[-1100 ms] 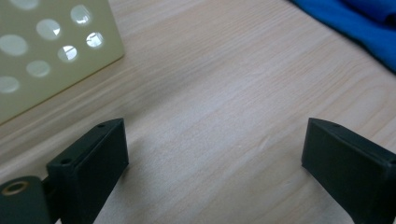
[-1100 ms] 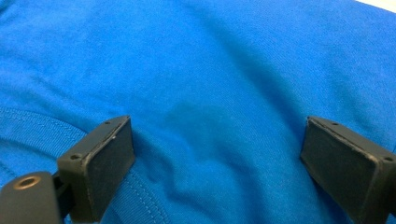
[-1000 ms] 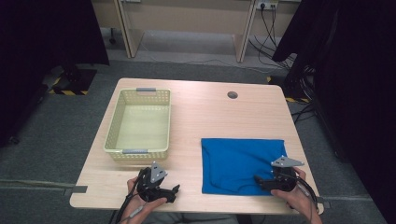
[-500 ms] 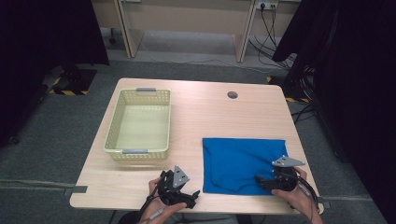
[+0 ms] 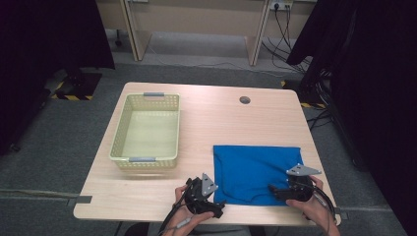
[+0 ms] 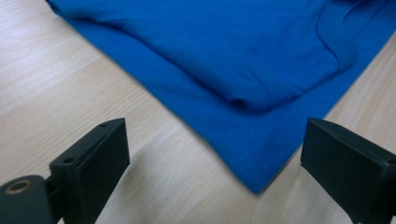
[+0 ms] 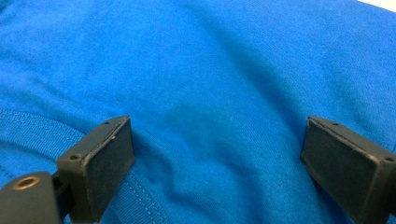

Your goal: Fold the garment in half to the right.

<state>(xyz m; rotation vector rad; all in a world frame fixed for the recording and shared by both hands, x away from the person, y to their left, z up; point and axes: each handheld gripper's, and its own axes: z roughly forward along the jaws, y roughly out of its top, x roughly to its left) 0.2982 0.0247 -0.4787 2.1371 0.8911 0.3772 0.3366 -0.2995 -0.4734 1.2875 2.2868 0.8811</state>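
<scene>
The left gripper (image 5: pixel 215 209) is sitting at the near edge of the table (image 5: pixel 211 113), its jaws standing wide apart with nothing between them. In the left gripper view the near corner of the blue cloth (image 6: pixel 243 93) is lying just ahead of the open jaws, a little toward the right jaw, flat on the pale wood; the jaws are not touching it. A folded upper layer of the cloth is ending in a soft ridge just beyond that corner.

The right gripper (image 5: pixel 273 191) is resting over the near right part of the blue cloth, held in the person's right hand (image 5: pixel 314 209). In the right gripper view its jaws are also standing wide, with cloth spread beneath and between them, a stitched hem running past the left jaw; the pads are not pinching any fabric.

Beyond both grippers the cloth is stretching away as a flat rectangle on the right half of the table. Farther off and to the left of the left gripper, a pale yellow-green basket (image 5: pixel 169 125) with grey handles is standing well apart from the cloth. At the far edge a small round cable hole (image 5: pixel 244 100) is sitting in the tabletop.

No writing or label can be read on anything here.
</scene>
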